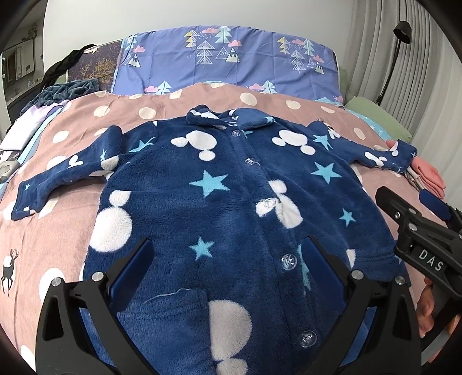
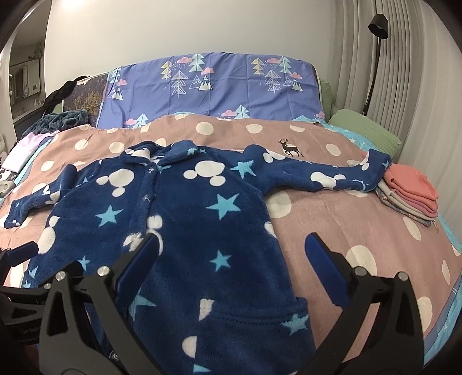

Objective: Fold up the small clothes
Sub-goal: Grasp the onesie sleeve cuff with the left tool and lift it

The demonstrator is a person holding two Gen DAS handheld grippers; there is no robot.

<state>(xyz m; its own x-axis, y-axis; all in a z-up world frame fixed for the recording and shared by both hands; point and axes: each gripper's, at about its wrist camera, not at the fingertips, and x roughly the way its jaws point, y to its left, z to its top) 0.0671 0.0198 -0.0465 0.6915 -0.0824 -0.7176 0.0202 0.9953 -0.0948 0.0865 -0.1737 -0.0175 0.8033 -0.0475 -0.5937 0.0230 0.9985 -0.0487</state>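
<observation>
both grippers, left gripper (image 1: 228,256) and right gripper (image 2: 231,251), hang spread wide, empty, over fuzzy navy fleece jacket (image 1: 231,202) lying flat ahead on dotted pink blanket (image 2: 361,225)

Plain white wall (image 2: 173,28) behind bed (image 2: 361,230) with pink dotted cover. Purple tree-print sheet (image 2: 219,86) over headboard. Pale pleated curtain (image 2: 410,72) at right, black floor lamp (image 2: 378,23) beside.

Your fleece top (image 1: 231,202) plush and fuzzy with glossy clear plastic buttons (image 1: 288,262), your quilt (image 2: 361,219) smooth matt cotton, your left gripper (image 1: 228,268) matt black plastic, shiny metal screws (image 1: 97,276).
</observation>
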